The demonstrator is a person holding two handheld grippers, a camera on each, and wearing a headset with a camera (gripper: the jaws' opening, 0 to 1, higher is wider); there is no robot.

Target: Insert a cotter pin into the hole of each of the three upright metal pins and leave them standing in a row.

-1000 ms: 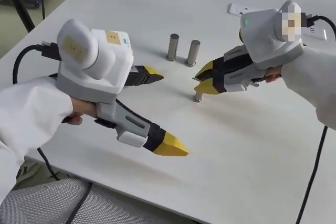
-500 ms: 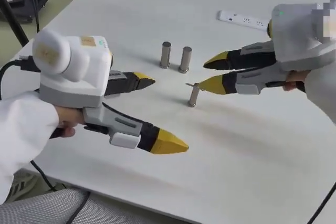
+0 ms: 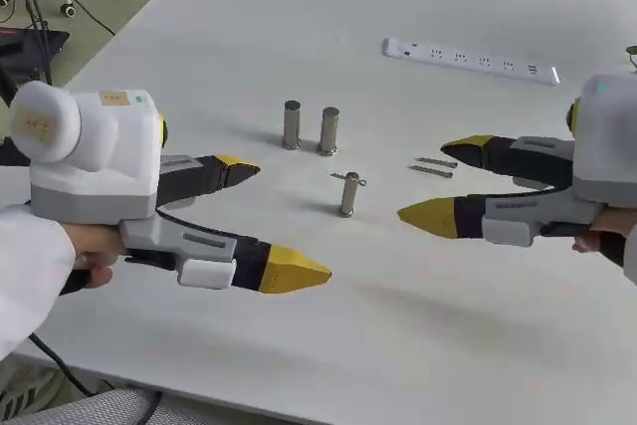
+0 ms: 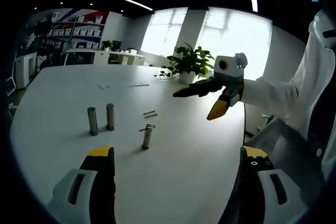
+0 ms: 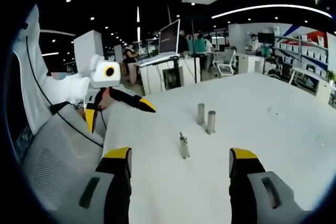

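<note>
Writing on the small sticker (image 3: pixel 114 99) atop the left gripper (image 3: pixel 289 219) is too small to read. Head view shows a white power strip (image 3: pixel 468 60) toward the far side of the table (image 3: pixel 448 345). Left gripper view shows a potted plant (image 4: pixel 191 64) before bright windows, and right gripper view shows desks and a monitor (image 5: pixel 169 36). Three short grey steel pins stand upright. One pin (image 3: pixel 292 124) and a second pin (image 3: pixel 328 130) stand side by side. At their 5 o'clock a third pin (image 3: pixel 347 198) carries a cotter pin (image 3: pixel 350 179) through its top. Two loose cotter pins (image 3: pixel 434 166) lie at its 2 o'clock. The left gripper and right gripper (image 3: pixel 424 179) hover with jaws spread wide, holding nothing.
</note>
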